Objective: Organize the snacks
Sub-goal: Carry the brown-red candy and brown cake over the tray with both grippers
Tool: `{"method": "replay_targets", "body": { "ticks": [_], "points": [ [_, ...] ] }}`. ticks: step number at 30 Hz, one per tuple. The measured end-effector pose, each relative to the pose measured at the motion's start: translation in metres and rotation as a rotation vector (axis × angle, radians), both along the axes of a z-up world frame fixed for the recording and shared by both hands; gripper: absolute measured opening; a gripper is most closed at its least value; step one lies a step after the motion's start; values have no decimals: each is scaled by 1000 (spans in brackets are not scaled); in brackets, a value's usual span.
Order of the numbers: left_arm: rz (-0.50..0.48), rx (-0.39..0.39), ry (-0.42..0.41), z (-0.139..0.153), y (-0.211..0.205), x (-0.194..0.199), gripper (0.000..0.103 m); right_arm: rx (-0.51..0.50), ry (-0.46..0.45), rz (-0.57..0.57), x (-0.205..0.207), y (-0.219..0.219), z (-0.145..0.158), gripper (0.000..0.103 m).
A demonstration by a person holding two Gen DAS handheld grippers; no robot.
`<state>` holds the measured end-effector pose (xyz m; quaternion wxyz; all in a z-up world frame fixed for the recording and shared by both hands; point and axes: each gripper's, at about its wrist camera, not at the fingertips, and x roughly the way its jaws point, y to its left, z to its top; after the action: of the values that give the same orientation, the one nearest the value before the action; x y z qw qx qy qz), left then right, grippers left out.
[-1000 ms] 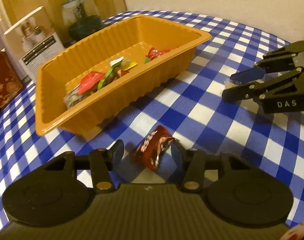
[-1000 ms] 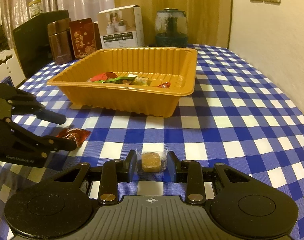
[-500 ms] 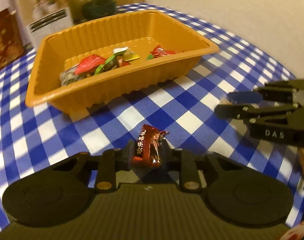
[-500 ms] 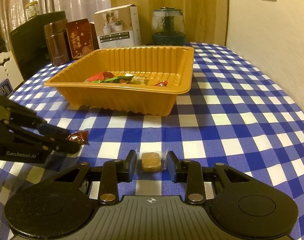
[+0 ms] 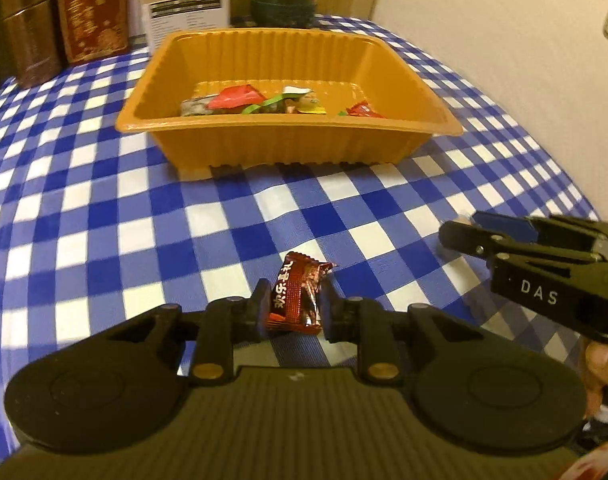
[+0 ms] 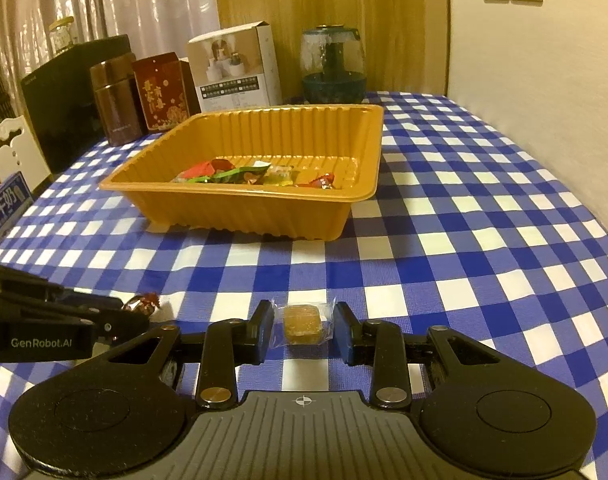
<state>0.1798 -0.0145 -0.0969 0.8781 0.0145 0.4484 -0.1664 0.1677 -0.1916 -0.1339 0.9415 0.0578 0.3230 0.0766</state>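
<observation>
My left gripper [image 5: 292,306] is shut on a dark red wrapped candy [image 5: 297,294] and holds it above the blue checked tablecloth. My right gripper [image 6: 304,326] is shut on a clear-wrapped amber candy [image 6: 301,319]. The orange plastic tray [image 5: 287,144] stands ahead with several wrapped snacks [image 5: 259,102] inside; it also shows in the right wrist view [image 6: 263,212]. The right gripper [image 5: 460,228] appears at the right of the left wrist view, the left gripper [image 6: 127,314] at the left of the right wrist view with the red candy [image 6: 143,304] in its tip.
Behind the tray stand brown tins [image 6: 115,100], a red box [image 6: 163,92], a white carton [image 6: 235,68] and a glass jar [image 6: 334,66]. A milk carton [image 6: 7,204] sits at the left table edge. A wall runs along the right side.
The left gripper closed on the red candy, lifted it off the cloth and turned to face the tray. The right gripper kept hold of the amber candy and rose slightly.
</observation>
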Motion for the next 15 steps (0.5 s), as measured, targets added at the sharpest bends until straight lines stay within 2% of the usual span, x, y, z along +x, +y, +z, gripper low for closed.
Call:
{"method": "replay_targets", "body": {
  "ticks": [5,15],
  "points": [
    [74,-27,10,13,7,-12,22,20,4,-9,-9,-1,12,34],
    [121,-61,-1,38,12,-34,22,36,2,-5,-31,4,36,34]
  ]
}}
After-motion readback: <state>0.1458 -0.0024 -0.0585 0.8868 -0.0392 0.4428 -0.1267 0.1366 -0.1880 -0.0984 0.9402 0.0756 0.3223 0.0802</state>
